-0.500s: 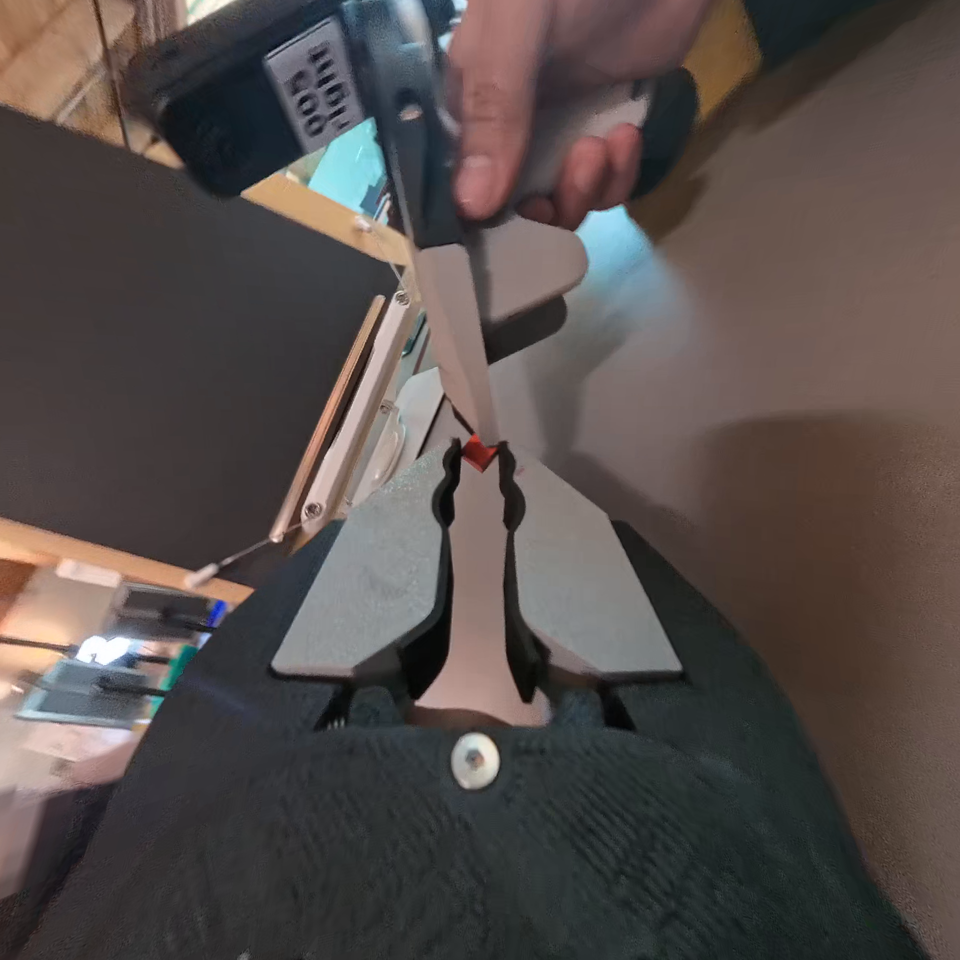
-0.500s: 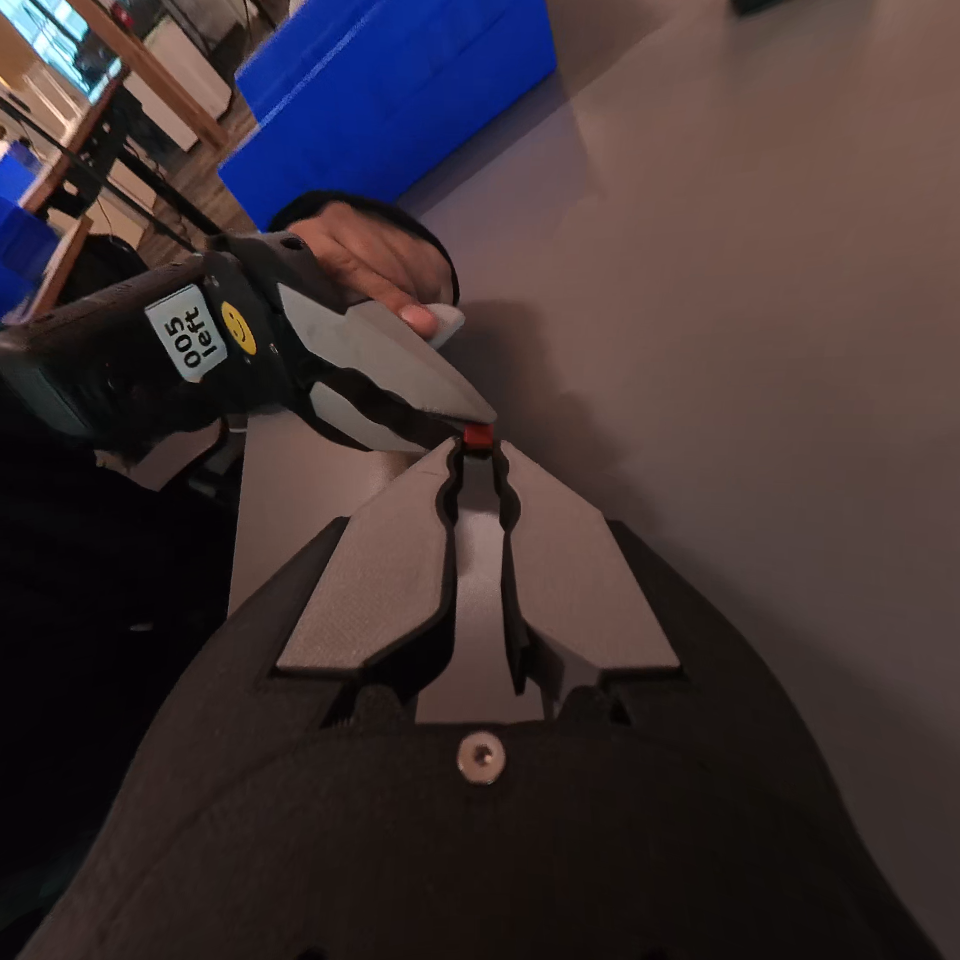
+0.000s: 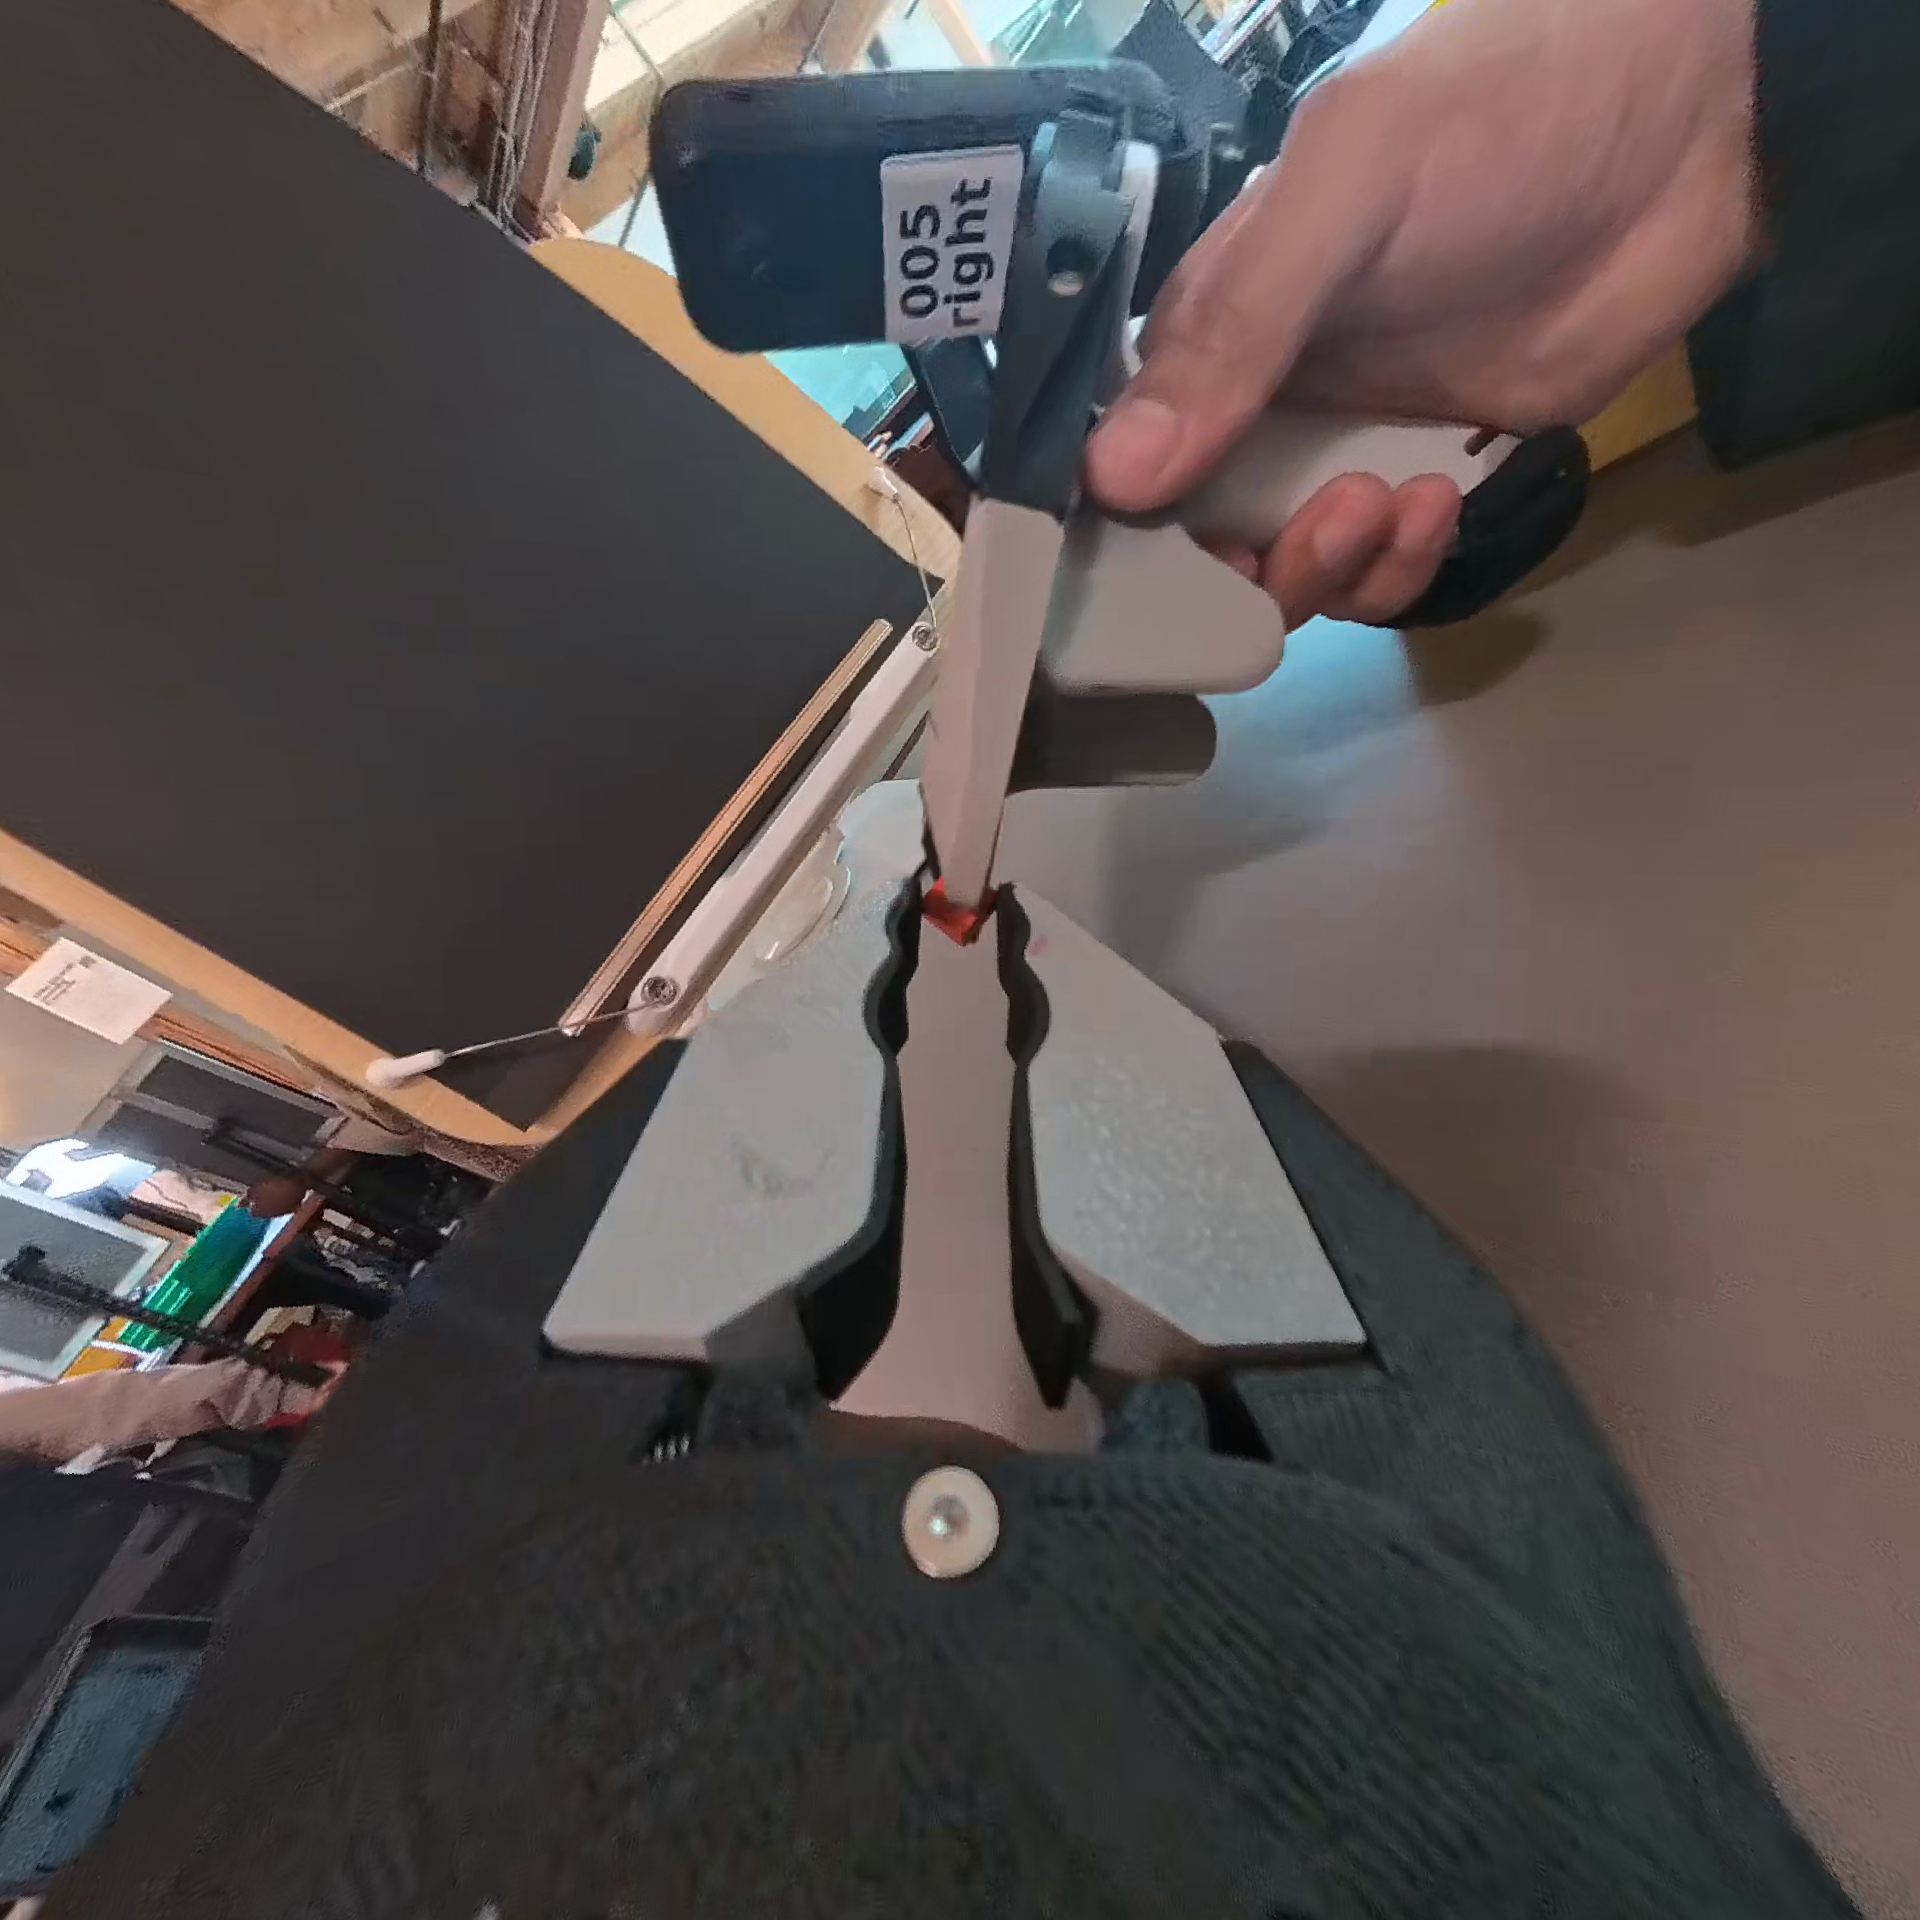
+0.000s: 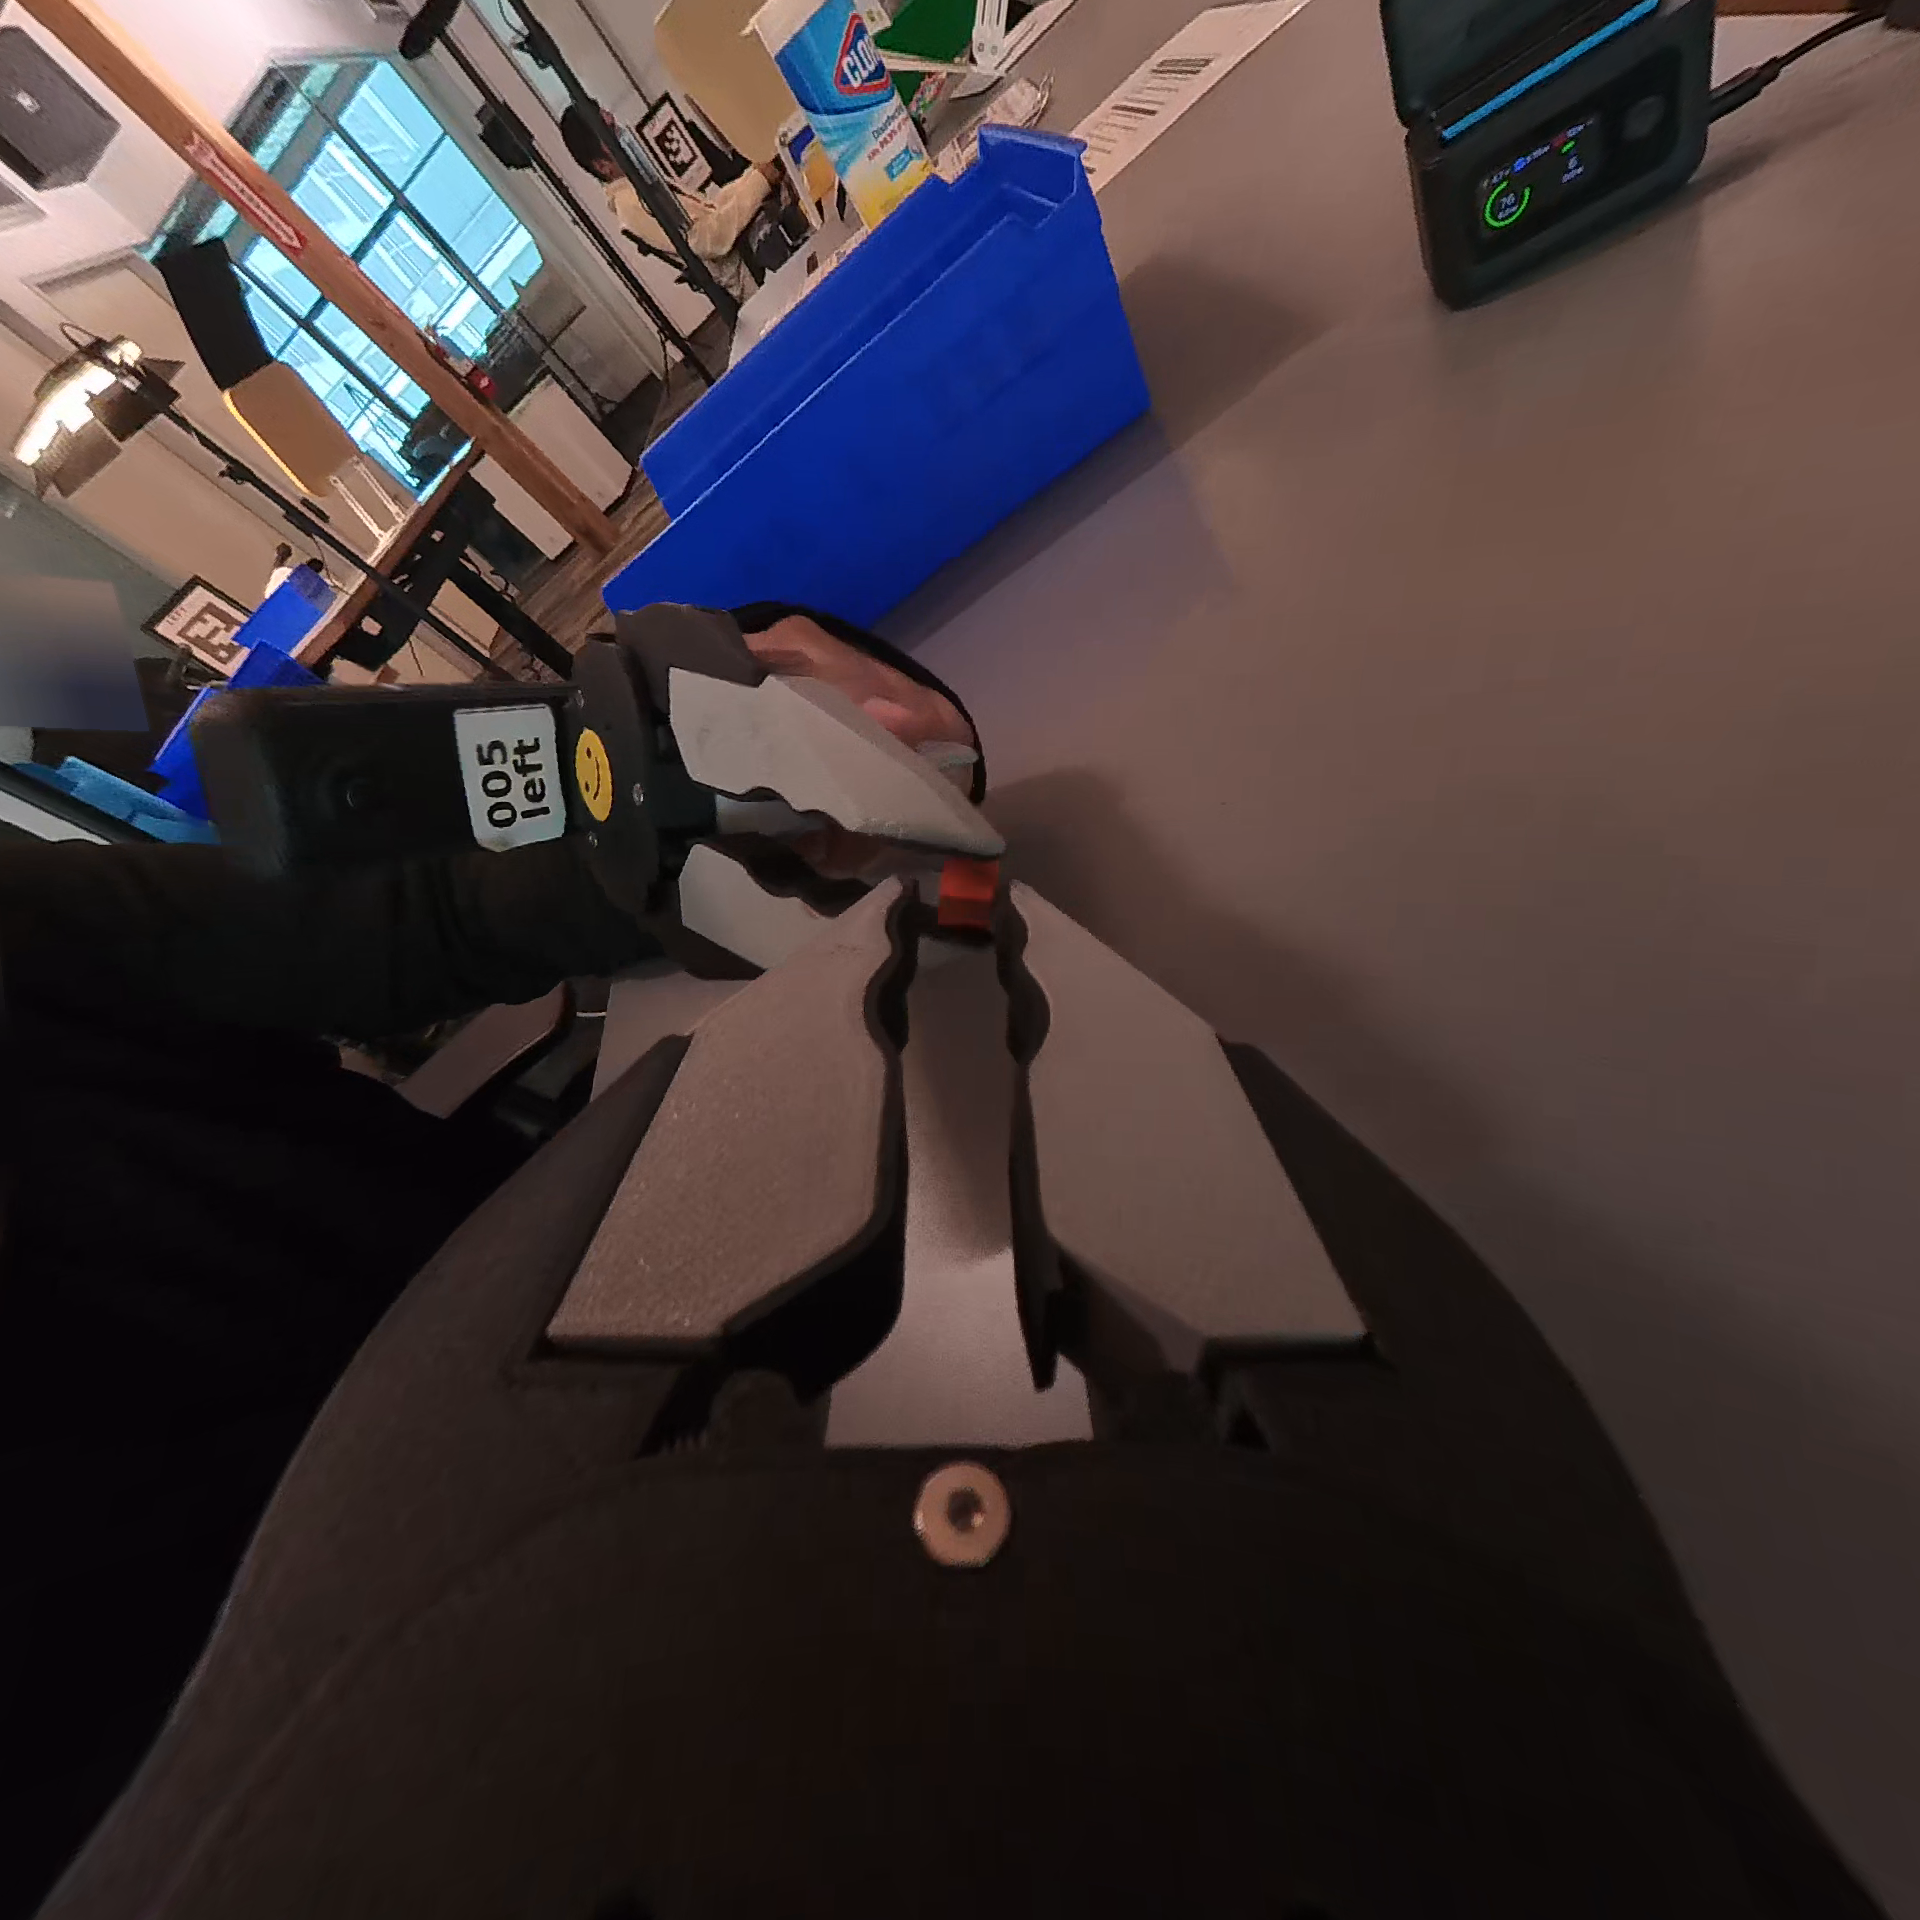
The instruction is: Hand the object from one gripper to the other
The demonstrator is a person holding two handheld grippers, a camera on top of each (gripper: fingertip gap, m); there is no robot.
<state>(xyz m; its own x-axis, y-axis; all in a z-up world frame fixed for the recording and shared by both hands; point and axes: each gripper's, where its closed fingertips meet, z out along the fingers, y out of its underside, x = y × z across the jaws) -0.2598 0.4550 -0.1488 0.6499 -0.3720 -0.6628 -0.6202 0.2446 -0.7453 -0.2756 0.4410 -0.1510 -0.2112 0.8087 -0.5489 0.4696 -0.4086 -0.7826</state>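
Note:
A small red block [image 3: 954,923] sits between the fingertips of my left gripper [image 3: 958,914], which is closed on it. My right gripper [image 3: 961,888] comes down from above with its fingers pinched on the same block. In the right wrist view the block [image 4: 961,902] lies between the tips of my right gripper [image 4: 961,906]. There my left gripper [image 4: 971,875] reaches in from the left and clamps the block from above and below. Both are held a little above the grey table [image 4: 1507,831]. A hand [image 3: 1403,291] holds the right gripper's handle.
A blue bin [image 4: 904,343] stands on the table behind the grippers. A dark device with a lit screen [image 4: 1538,156] is at the far right, and a wipes canister [image 4: 862,114] stands behind the bin. A black panel with a wooden edge [image 3: 364,571] stands at the left. The grippers are tip to tip, or close to it.
Both grippers have tilted and shifted slightly while still meeting at the red block. The finger gaps look about the same.

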